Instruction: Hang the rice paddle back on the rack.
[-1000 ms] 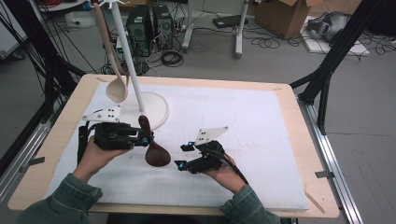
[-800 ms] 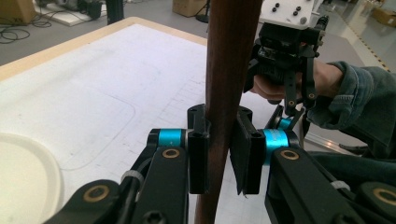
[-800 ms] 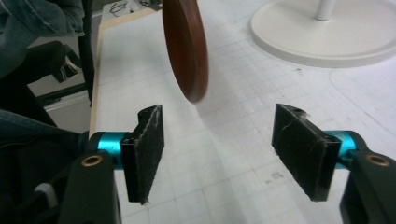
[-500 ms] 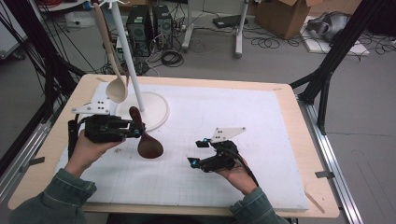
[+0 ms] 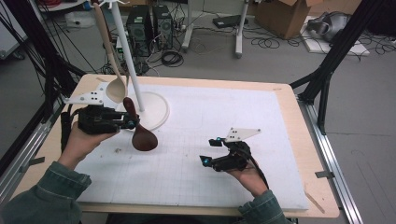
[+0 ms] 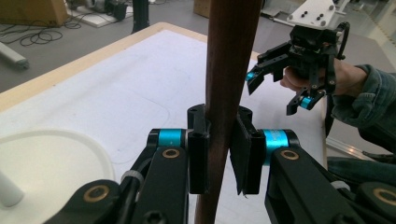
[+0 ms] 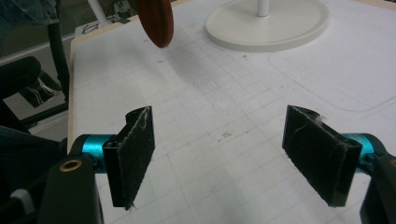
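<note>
My left gripper [image 5: 132, 123] is shut on the handle of a dark brown wooden spoon [image 5: 143, 138], holding it near upright with the bowl down, just above the white mat. In the left gripper view both pads clamp the spoon handle [image 6: 231, 56] at my left gripper [image 6: 223, 154]. A pale wooden spoon [image 5: 115, 88] hangs from the white stand [image 5: 126, 46] beside it. My right gripper [image 5: 210, 150] hovers open over the mat to the right; its jaws have just been opening, with nothing between them. The right gripper view shows my right gripper [image 7: 229, 154] with bare mat between its pads and the dark spoon bowl [image 7: 155, 18] ahead.
The stand's round white base [image 5: 156, 114] sits at the mat's back left, also seen as the base [image 7: 268, 23] in the right gripper view. The wooden table edge [image 5: 317, 154] borders the mat. Black frame posts, cables and boxes stand on the floor beyond.
My left gripper has carried the dark spoon up and left, closer to the stand. My right gripper has drawn away to the right and its jaws stand wider.
</note>
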`<state>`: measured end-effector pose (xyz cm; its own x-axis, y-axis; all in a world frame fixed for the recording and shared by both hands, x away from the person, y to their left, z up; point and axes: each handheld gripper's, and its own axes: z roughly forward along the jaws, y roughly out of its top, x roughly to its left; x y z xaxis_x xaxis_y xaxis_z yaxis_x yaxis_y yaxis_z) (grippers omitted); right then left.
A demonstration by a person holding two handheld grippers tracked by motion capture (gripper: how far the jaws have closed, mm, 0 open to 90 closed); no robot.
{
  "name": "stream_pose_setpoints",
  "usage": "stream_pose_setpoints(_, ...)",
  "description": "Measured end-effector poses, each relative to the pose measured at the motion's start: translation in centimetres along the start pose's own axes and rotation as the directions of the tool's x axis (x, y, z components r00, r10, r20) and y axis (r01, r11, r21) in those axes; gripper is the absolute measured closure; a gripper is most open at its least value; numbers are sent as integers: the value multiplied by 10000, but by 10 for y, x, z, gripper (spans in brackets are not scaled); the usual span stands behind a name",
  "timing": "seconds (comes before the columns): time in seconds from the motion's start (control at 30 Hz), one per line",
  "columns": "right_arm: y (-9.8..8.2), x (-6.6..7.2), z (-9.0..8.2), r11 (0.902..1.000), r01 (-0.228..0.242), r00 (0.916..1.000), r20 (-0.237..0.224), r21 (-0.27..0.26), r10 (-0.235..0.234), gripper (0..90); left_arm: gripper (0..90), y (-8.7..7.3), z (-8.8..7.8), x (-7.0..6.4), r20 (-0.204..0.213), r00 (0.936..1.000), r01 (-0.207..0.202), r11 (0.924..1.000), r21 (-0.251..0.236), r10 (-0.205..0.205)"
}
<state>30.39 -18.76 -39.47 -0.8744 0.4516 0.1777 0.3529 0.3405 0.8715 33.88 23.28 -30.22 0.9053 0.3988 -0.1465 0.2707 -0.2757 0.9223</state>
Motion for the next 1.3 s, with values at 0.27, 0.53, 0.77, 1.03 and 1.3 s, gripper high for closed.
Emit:
stream_pose_setpoints(0.27,-4,-2,-13,9999,-156,9993,344,-25,157,232,776,11,-11,5,-159,9997,-185,9998,58,186)
stream_pose_setpoints(0.53,-8,-5,-20,9996,-278,9980,565,41,276,228,776,27,-22,12,-305,9994,-189,9998,-54,187)
stream_pose_setpoints(0.77,-9,-7,-25,9996,-294,9979,580,33,291,226,776,48,-33,20,-555,9981,-287,9995,-134,279)
stream_pose_setpoints(1.03,-11,-11,-32,9991,-407,9969,670,-93,412,218,776,72,-39,28,-629,9976,-307,9995,-41,304)
stream_pose_setpoints(1.3,-11,-12,-36,9991,-376,9969,690,-216,390,215,776,94,-52,37,-905,9957,-223,9996,-168,207)
